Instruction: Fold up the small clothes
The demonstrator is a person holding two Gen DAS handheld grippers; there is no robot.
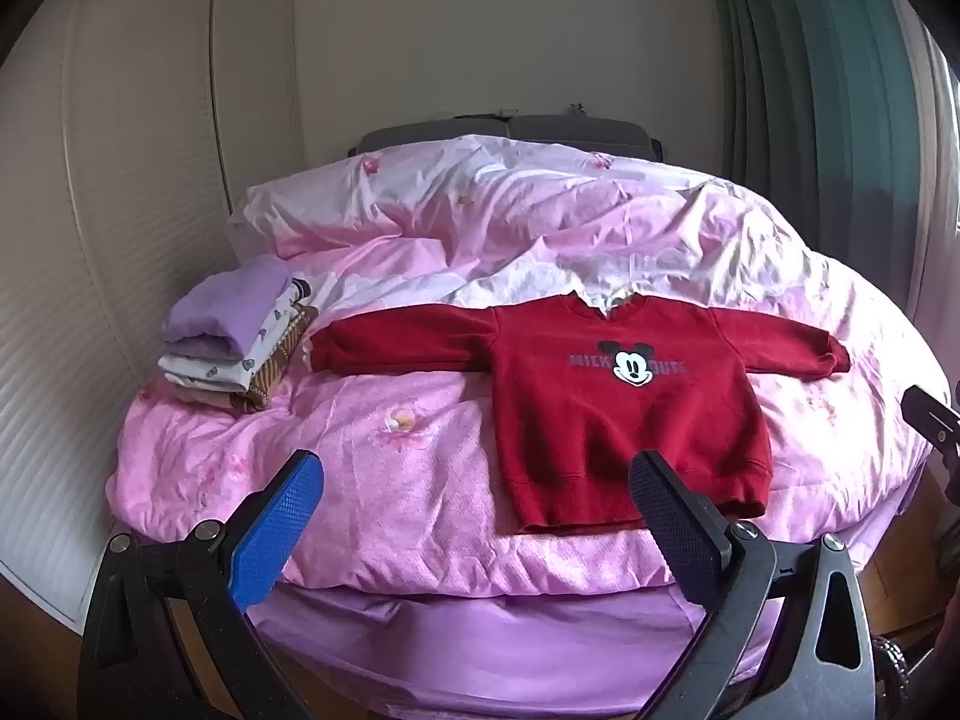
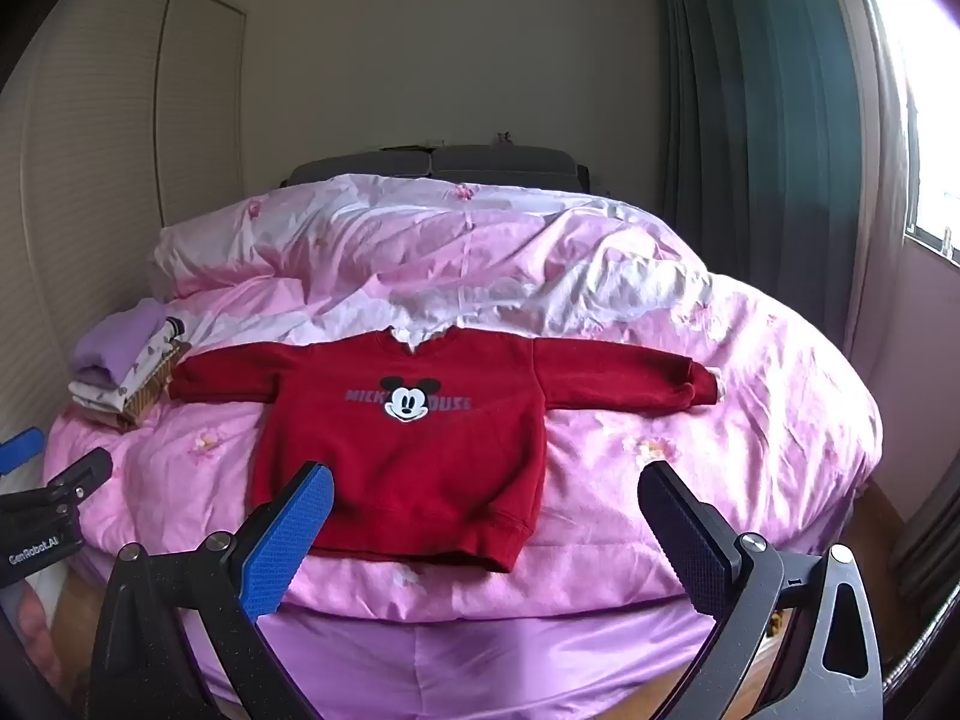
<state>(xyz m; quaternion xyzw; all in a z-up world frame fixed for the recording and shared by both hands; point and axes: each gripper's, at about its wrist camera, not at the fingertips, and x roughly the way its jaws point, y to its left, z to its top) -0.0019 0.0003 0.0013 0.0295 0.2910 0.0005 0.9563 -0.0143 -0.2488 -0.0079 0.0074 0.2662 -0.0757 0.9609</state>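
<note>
One red sweatshirt (image 1: 606,408) lies flat on the pink duvet (image 1: 384,480) of the bed, front up, both sleeves spread out, hem toward the cameras. The print is a cartoon mouse face with grey letters partly hidden behind it: "MICK" and "OUSE". At about 9 o'clock from it sits one stack of folded clothes (image 1: 234,342), purple piece on top, four or five layers, hard to count. Two grippers: the left gripper (image 1: 474,498) and the right gripper (image 2: 483,507) both hang above the near edge of the bed, jaws wide apart, holding nothing. In the right wrist view the left one's body reads "GenRobot.AI".
</note>
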